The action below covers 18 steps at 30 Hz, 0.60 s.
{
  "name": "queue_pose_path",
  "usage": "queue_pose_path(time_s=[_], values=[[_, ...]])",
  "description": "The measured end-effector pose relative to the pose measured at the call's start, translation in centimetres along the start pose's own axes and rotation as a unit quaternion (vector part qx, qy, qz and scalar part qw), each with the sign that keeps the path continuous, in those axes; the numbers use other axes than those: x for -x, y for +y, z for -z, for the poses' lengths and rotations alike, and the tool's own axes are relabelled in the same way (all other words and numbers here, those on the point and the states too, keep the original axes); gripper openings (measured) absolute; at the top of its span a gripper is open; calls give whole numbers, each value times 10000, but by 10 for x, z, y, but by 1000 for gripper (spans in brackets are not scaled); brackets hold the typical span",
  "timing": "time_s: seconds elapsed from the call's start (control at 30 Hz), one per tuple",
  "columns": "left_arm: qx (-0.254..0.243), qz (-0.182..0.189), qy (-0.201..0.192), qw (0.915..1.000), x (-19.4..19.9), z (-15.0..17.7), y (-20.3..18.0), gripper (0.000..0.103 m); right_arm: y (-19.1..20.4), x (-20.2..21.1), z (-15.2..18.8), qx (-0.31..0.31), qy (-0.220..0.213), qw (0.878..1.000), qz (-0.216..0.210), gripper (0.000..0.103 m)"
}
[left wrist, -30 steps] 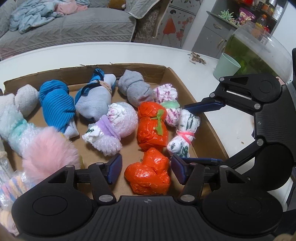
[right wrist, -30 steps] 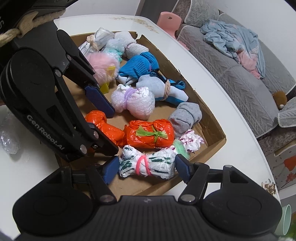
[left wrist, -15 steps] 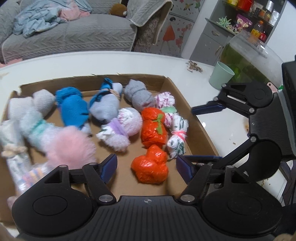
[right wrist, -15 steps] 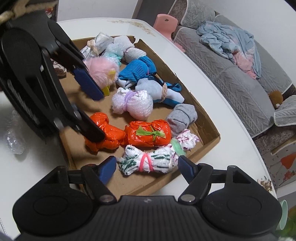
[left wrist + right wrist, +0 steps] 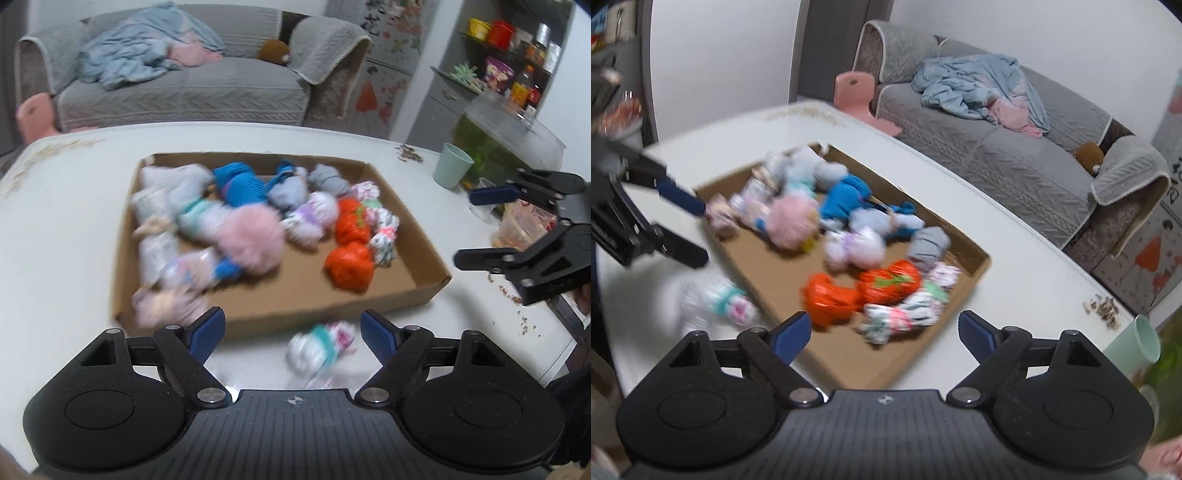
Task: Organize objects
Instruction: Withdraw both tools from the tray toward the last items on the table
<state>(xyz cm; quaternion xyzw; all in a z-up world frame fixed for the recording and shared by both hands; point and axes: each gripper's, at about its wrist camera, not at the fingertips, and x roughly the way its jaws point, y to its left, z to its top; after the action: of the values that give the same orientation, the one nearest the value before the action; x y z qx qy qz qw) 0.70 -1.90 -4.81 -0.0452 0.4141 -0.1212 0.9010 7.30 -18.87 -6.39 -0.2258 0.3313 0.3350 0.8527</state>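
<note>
Left gripper (image 5: 293, 334) — black body; blue pads (image 5: 207, 330); silver screws.

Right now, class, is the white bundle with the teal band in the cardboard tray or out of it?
Out. The white bundle with the teal band lies on the white table, just outside the near wall of the cardboard tray.

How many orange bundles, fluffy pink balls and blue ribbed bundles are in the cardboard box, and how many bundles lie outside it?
Orange bundles: 2
Fluffy pink ball: 1
Blue ribbed bundle: 1
White-and-teal bundle on the table, outside the box: 1
Total: 5
</note>
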Motion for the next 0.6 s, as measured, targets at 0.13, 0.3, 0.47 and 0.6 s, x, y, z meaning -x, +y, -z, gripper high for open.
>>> queue_pose_path(time_s=[0.13,0.3,0.47,0.6], values=[[134,-185,-35,9997,20,22,14,85,41,7,0,-524,-22,9986,-112,94],[457,-375,-175,9981,43,34,39,86,83,-11,5,-1365,121,9883,-676,94],[655,-421,-223,9967,54,37,55,87,114,-40,9,-902,457,9911,-864,78],[661,-369,-222,9969,55,37,57,87,114,-62,13,-889,686,9902,-829,63]])
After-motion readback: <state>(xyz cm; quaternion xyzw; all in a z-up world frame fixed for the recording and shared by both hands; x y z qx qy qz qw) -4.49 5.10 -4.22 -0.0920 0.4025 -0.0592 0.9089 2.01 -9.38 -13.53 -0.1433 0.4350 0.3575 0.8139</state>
